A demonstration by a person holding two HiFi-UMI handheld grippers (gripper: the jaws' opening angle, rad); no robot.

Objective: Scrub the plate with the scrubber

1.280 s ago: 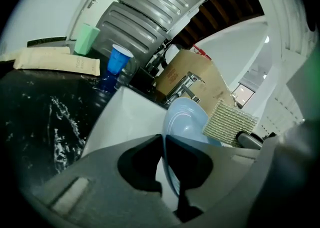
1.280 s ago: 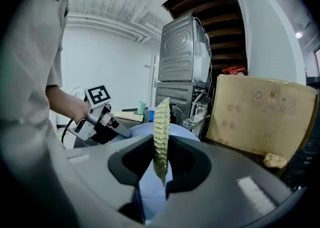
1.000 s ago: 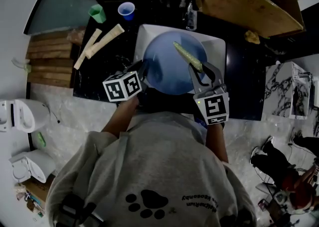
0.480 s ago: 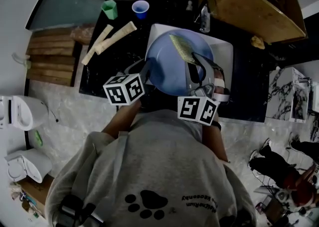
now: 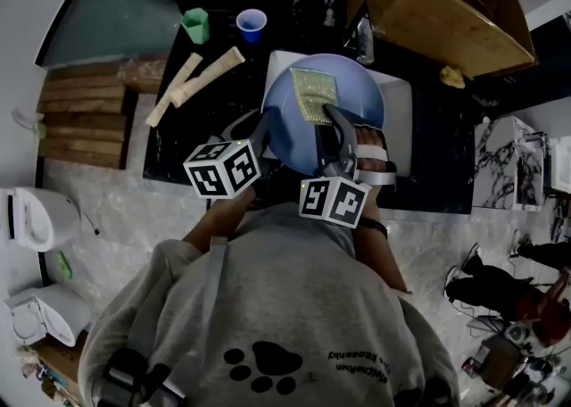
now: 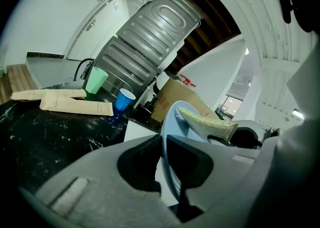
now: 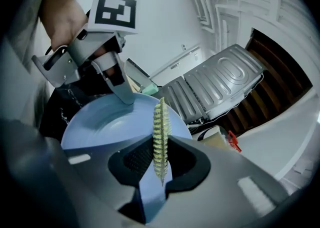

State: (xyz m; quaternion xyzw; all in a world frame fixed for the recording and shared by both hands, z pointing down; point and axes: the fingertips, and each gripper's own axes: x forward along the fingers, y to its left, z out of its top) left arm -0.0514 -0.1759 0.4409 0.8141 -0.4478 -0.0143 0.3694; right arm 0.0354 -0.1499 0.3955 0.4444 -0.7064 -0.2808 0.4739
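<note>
A: So where's the plate [image 5: 290,128] at?
B: Over the white sink [image 5: 399,102] in the black bench [image 5: 192,137], tilted up. The left hand-held gripper [image 5: 261,133] is clamped narrow on its rim.
A: And the scrubber [image 5: 314,93]?
B: Pinched in the right hand-held gripper [image 5: 332,124], lying against the plate's far part.

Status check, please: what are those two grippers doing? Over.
Left gripper shut on plate rim. Right gripper shut on scrubber, over the plate's face. Nothing in the way.
</note>
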